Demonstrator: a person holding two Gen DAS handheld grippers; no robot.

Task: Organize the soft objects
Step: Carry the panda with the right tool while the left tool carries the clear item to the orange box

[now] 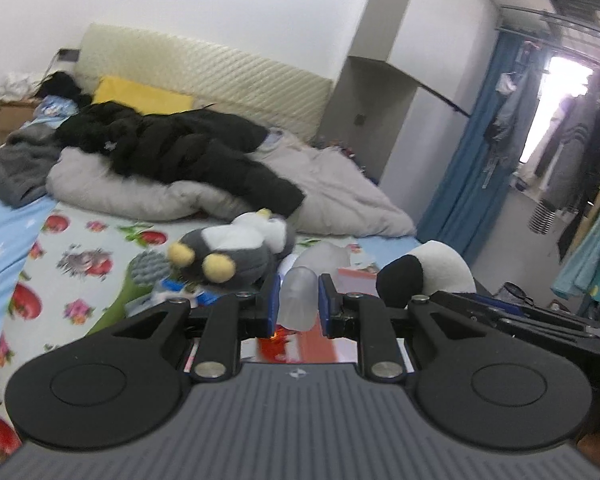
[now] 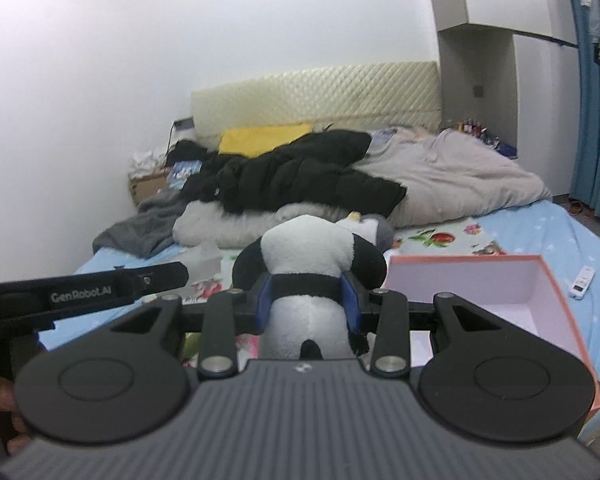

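The bed [image 2: 548, 236], with its blue and fruit-print sheet, serves as the landmark for everything below. At its head end lie a pale grey duvet [image 2: 452, 176] and, across that, a black padded jacket [image 2: 300, 172]. On the bed's near right part stands an open pink box [image 2: 540, 280], apparently empty and, by judgement, the likely receptacle for the toys.

Above the bed's near edge the right gripper [image 2: 308, 300] is clamped on a black-and-white panda plush [image 2: 308, 256]; the blue pads press into its waist at the dark band, and the body bulges above and below them. Such a toy looks light and yielding, unlikely to slip or break. A hold across the middle suits it, whereas a limb would probably let it swing.

A grey penguin plush [image 1: 228, 252] with yellow feet lies on the bed's middle, beyond both grippers, untouched.

The left gripper [image 1: 298, 300] is closed on a small translucent squashy object [image 1: 298, 300], domed and pale, held just above the bed. It appears rubbery and easily deformed, so a light squeeze at its widest part should do.

The left wrist view alone shows the translucent object in the grip, the penguin in full, and clutter beneath it. The right wrist view alone shows the box interior, a white remote [image 2: 582, 282] beside it, and the panda's grip line.
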